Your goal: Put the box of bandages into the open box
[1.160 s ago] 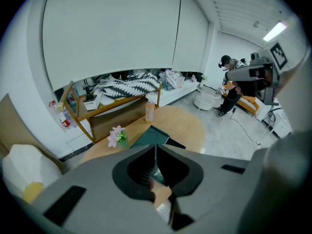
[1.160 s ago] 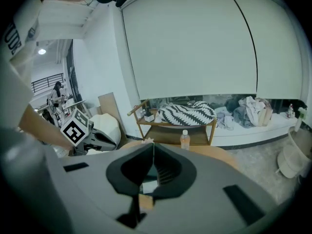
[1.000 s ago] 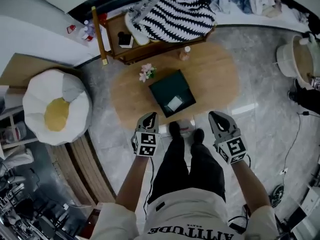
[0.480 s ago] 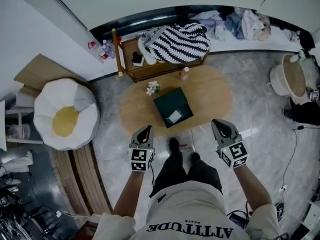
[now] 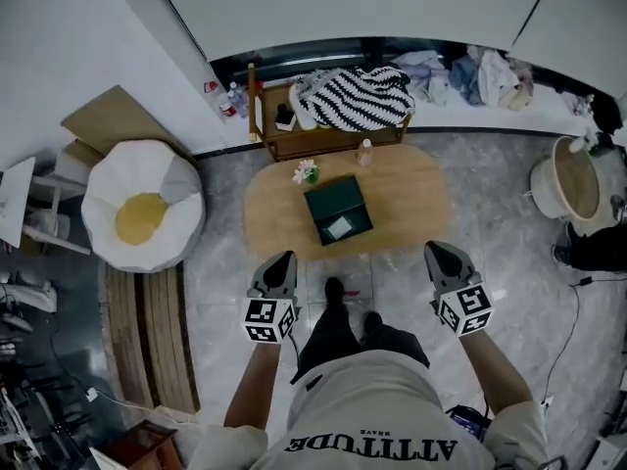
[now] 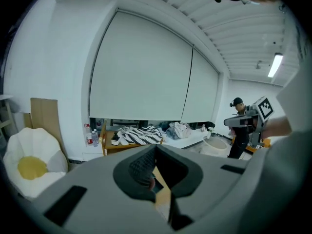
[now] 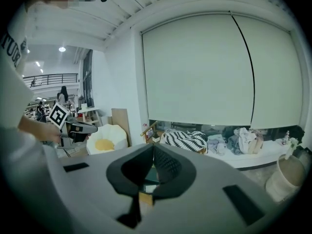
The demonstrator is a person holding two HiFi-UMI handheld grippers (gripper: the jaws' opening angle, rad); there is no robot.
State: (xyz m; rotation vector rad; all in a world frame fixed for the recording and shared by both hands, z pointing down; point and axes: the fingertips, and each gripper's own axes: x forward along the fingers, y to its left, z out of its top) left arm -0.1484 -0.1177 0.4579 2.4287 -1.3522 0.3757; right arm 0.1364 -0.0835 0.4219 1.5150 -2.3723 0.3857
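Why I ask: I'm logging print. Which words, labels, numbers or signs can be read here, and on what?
"ATTITUDE": black letters on the person's white shirt, upside down in the head view.
Smaller print beside it: too small to read.
White patch on the dark green box on the oval wooden table: too small.
Square markers on the left gripper and right gripper: patterns, no words.

We see our left gripper (image 6: 156, 146), jaws pressed together, pointing toward a striped blanket (image 6: 141, 134) atop a wooden shelf (image 6: 104, 143).
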